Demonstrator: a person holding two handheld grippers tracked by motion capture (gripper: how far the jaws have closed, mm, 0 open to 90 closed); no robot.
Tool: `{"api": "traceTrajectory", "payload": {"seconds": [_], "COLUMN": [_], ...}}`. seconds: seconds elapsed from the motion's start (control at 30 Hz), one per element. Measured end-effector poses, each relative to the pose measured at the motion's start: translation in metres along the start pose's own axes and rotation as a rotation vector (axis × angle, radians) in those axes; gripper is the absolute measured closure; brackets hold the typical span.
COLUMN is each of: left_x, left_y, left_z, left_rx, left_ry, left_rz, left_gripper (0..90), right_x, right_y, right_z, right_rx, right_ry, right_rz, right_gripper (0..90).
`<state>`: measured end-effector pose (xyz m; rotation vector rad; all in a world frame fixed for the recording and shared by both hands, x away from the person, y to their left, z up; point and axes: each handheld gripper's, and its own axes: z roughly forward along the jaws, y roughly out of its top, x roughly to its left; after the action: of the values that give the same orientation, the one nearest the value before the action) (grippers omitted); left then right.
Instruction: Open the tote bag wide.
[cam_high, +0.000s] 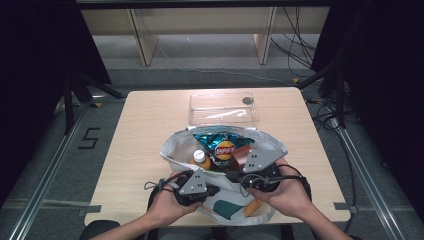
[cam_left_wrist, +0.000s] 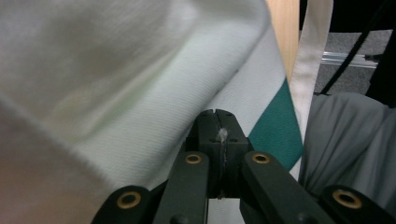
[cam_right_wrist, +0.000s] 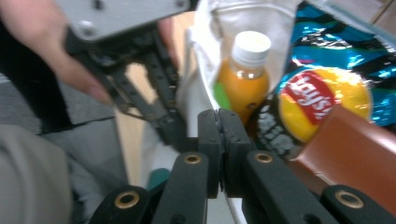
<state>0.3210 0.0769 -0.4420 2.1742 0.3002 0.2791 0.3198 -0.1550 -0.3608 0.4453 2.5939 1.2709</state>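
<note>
High view: a white cloth bag (cam_high: 222, 165) with a green patch lies at the lower centre of the frame, on the near edge of the table (cam_high: 145, 130), mouth open upward. Inside sit a blue chip packet (cam_high: 222, 145), an orange drink bottle (cam_high: 201, 159) with a white cap, and a brown flat item (cam_right_wrist: 345, 149). The left gripper (cam_high: 207, 190) pinches the bag's near rim, jaws pressed together on white cloth in the left gripper view. The right gripper (cam_high: 240, 181) clamps the same rim just beside it, jaws closed on fabric. A clear plastic tray (cam_high: 223, 107) sits above the bag, near the table's far edge.
</note>
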Motion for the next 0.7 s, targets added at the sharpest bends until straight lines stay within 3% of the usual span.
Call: {"api": "traceTrajectory", "payload": {"seconds": [0.1, 0.2, 0.33, 0.5, 0.7], "left_x": [0.0, 0.0, -0.003, -0.006, -0.011], "left_y": [-0.001, -0.002, -0.005, -0.009, -0.012], "left_z": [0.0, -0.001, -0.003, -0.017, -0.048], "left_rx": [0.002, -0.009, 0.004, 0.008, -0.011], "left_ry": [0.01, 0.016, 0.012, -0.005, -0.027], "left_rz": [-0.001, -0.003, 0.002, -0.005, -0.001], "left_gripper": [89.3, 89.3, 89.3, 89.3, 89.1], "right_x": [0.005, 0.012, 0.018, 0.016, 0.012], "right_y": [-0.001, -0.003, -0.008, -0.017, -0.031], "right_z": [-0.002, 0.0, 0.004, 0.01, 0.028], "right_rx": [0.012, 0.034, 0.084, 0.114, 0.158], "right_ry": [0.045, 0.108, 0.15, 0.169, 0.179], "right_rz": [0.044, 0.051, 0.057, 0.099, 0.115], "right_gripper": [89.4, 89.4, 89.4, 89.4, 89.3]}}
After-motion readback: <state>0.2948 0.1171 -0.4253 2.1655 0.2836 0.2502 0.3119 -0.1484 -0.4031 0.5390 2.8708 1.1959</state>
